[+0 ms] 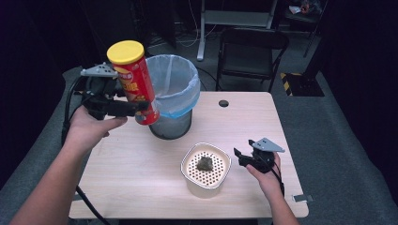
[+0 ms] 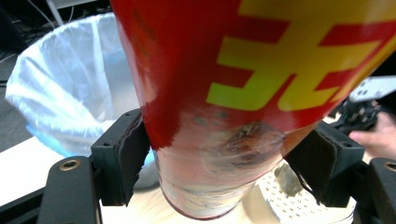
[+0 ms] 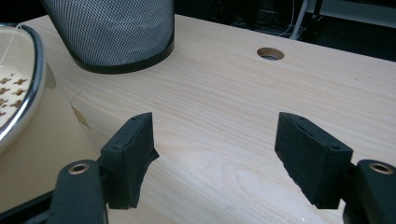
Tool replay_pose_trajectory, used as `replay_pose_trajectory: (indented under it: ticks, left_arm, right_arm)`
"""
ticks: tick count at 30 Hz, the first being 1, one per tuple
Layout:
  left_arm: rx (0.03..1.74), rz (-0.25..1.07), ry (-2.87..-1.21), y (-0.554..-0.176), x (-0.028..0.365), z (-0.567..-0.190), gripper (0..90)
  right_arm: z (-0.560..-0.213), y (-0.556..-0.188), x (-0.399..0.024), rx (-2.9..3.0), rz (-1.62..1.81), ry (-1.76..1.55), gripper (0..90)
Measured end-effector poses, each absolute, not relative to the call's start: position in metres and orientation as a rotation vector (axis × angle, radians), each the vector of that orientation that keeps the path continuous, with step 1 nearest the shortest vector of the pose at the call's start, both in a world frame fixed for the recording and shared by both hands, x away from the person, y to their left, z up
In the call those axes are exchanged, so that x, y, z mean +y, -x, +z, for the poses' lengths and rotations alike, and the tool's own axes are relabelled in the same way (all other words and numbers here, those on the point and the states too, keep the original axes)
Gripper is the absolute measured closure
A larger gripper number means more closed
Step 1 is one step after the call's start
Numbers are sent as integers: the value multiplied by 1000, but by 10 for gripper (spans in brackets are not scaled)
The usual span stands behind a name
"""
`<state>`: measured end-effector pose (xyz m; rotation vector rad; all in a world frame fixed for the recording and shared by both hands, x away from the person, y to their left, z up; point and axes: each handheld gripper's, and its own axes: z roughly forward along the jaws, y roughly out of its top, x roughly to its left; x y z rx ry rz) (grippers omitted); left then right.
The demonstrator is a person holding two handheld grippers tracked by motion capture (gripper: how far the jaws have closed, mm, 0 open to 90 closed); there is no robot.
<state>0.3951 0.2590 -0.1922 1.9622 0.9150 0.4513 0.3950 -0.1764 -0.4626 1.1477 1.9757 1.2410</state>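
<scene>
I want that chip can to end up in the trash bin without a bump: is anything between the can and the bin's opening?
Nothing visible. The left gripper holds the chip can tilted, raised beside the bin, whose lined mouth is open. The strainer bowl and open right gripper sit nearer the person, off that path.

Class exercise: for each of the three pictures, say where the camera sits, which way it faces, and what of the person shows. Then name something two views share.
High view: above the person's side, facing forward and down on the table; both forearms, left tongs, right tongs.
Left gripper view: on the left tongs, facing the gripped can and bin; the other hand.
Right gripper view: on the open right tongs, facing across bare tabletop.
Shared: bin, strainer bowl.
</scene>
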Motion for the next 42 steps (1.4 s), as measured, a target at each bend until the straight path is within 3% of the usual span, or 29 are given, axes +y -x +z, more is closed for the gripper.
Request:
replay_pose_trajectory:
  ticks: [16,32,42]
  left_arm:
    - [979,501,-1956,-441,234,-166,241]
    - [1102,504,-1902,-495,216,-186,240]
    - [1167,572,-1893,-518,219,-205,240]
  right_arm:
    - [-466,-397,-182,1968,1244,-1177,279]
    - [-470,-399,-184,1979,1237,-1179,280]
    - [-472,-400,-179,2003,1221,-1157,279]
